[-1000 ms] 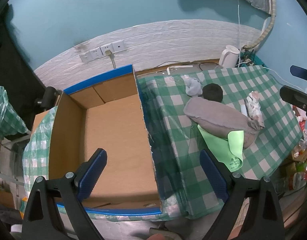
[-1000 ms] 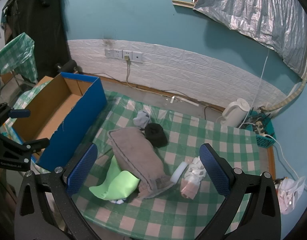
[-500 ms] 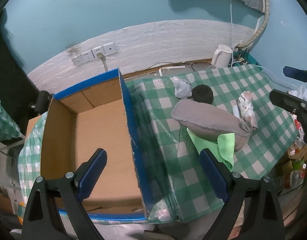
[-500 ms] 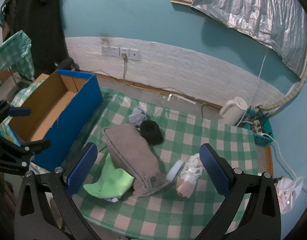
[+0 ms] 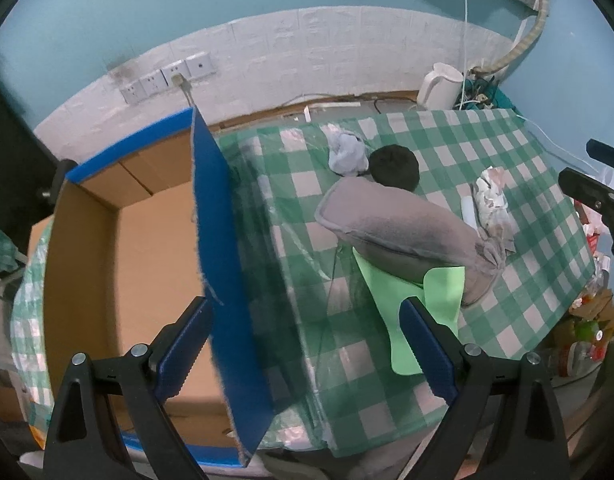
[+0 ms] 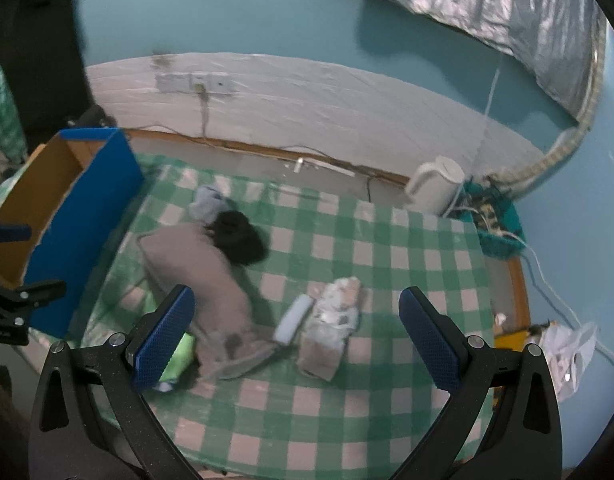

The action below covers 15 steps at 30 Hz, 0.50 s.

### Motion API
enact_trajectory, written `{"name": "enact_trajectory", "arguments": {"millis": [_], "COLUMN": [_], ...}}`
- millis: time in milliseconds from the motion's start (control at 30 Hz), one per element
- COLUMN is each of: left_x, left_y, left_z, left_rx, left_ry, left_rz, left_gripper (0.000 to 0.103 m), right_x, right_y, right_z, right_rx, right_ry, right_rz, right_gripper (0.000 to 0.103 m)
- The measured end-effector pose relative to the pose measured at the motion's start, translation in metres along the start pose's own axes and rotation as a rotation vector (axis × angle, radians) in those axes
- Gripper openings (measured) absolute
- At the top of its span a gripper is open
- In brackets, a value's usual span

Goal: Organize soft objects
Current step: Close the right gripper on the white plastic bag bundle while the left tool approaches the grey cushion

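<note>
Your left gripper, jaws wide, empty, above the box wall | your right gripper, jaws wide, empty, over the grey pillow on the checked table

Lighting is dim, cool and even, with soft shadows. The left wrist view is sharp; the right wrist view shows motion blur across the checkered tablecloth. Both show strong fisheye curvature and black corner vignetting.

Checked tablecloth is covering the table mid-frame; lying on it: grey pillow, black bundle, pale cloth, green sheet, white roll, patterned bundle.
</note>
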<state>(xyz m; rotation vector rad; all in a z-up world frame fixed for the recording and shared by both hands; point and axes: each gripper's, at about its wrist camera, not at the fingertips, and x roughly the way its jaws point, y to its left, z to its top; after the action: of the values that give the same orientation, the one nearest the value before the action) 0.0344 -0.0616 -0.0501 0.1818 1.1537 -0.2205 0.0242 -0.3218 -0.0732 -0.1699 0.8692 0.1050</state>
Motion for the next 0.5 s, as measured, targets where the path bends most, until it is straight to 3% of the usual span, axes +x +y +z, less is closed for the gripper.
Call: {"name": "enact_trajectory", "arguments": {"millis": [500], "left_x": [0.063], "left_y": [-0.011], "left_z": [0.033], "left_rx": [-0.088], "left_ry": [0.113], "left_rz": [-0.008], "left_gripper": [0.095], "right_x": [0.052], "right_y": [-0.021], "right_z": [-0.002], "right_rx": [0.024], "right_ry": [0.105], "right_rz": [-0.025], "right_gripper": [0.101]}}
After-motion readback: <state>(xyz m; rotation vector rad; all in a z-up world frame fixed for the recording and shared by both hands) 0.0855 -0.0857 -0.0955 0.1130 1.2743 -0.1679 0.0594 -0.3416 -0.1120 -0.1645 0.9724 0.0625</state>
